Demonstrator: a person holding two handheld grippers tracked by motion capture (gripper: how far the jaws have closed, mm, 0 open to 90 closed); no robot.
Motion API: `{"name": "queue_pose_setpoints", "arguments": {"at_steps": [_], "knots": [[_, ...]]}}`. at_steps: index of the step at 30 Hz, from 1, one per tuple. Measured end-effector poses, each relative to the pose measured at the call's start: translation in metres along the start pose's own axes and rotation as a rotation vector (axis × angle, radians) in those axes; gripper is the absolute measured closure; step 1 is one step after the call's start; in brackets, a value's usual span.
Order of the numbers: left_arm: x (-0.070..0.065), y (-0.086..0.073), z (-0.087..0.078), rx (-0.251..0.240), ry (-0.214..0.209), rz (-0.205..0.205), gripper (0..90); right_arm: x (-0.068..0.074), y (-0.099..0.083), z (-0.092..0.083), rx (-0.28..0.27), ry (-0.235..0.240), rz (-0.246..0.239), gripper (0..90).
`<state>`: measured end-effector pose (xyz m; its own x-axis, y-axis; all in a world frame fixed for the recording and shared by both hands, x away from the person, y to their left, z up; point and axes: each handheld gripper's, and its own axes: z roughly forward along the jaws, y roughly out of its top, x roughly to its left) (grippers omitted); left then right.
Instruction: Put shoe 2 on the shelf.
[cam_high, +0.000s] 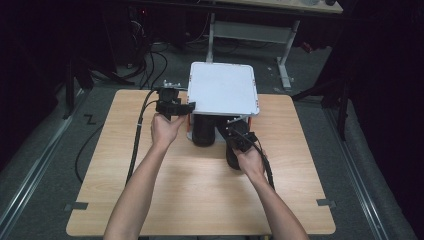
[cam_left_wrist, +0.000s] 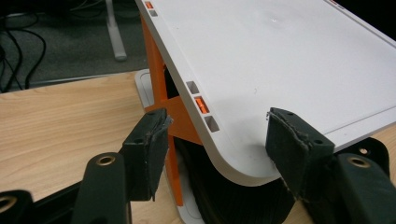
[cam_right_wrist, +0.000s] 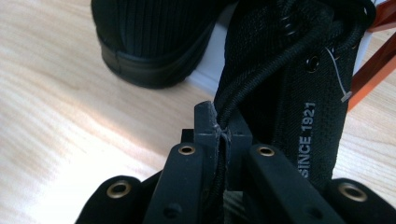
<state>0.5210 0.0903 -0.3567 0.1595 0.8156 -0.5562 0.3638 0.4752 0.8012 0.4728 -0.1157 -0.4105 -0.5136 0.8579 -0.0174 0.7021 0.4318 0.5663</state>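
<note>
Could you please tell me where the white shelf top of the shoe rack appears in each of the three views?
High view: white shelf top, upper centre.
Left gripper view: it spans the upper right, its rounded corner between the jaws.
Right gripper view: I cannot make it out.
Shared landmark: the black shoe under the shelf.

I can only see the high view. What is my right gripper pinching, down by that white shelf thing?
Observer: The right gripper is shut on the black lace of a black shoe.
Operator: Is anything written on the shoe?
Observer: Yes, SINCE 1921, in white letters on its side.
Operator: And my left one?
Observer: The left gripper is open, with the rounded corner of the white top between its fingers.
</note>
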Motion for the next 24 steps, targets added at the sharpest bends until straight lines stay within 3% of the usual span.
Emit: {"name": "queue_pose_setpoints", "arguments": {"at_steps": [1, 2, 3, 6, 8, 16, 24], "knots": [[-0.004, -0.001, 0.0, 0.0, 0.012, 0.034, 41.6, 0.0, 0.002, 0.004, -0.003, 0.001, 0.013, 87.0], [-0.004, -0.001, 0.0, 0.0, 0.012, 0.034, 42.1, 0.0, 0.002, 0.004, -0.003, 0.001, 0.013, 87.0], [-0.006, -0.003, 0.0, -0.004, 0.015, 0.069, 42.9, -0.001, 0.004, 0.007, -0.009, 0.004, 0.026, 86.7], [-0.006, -0.002, 0.0, 0.002, 0.01, 0.061, 43.8, 0.0, 0.008, 0.01, -0.02, 0.002, 0.037, 86.3], [-0.003, 0.0, 0.0, 0.014, 0.003, 0.028, 43.8, 0.0, 0.012, 0.011, -0.02, -0.006, 0.03, 86.0], [-0.006, -0.003, 0.0, -0.004, 0.009, 0.068, 43.9, -0.001, 0.027, 0.016, -0.057, -0.038, 0.034, 84.4], [-0.005, -0.002, 0.0, -0.002, 0.005, 0.044, 44.0, -0.01, 0.034, 0.023, -0.088, -0.053, 0.019, 84.3]]}}
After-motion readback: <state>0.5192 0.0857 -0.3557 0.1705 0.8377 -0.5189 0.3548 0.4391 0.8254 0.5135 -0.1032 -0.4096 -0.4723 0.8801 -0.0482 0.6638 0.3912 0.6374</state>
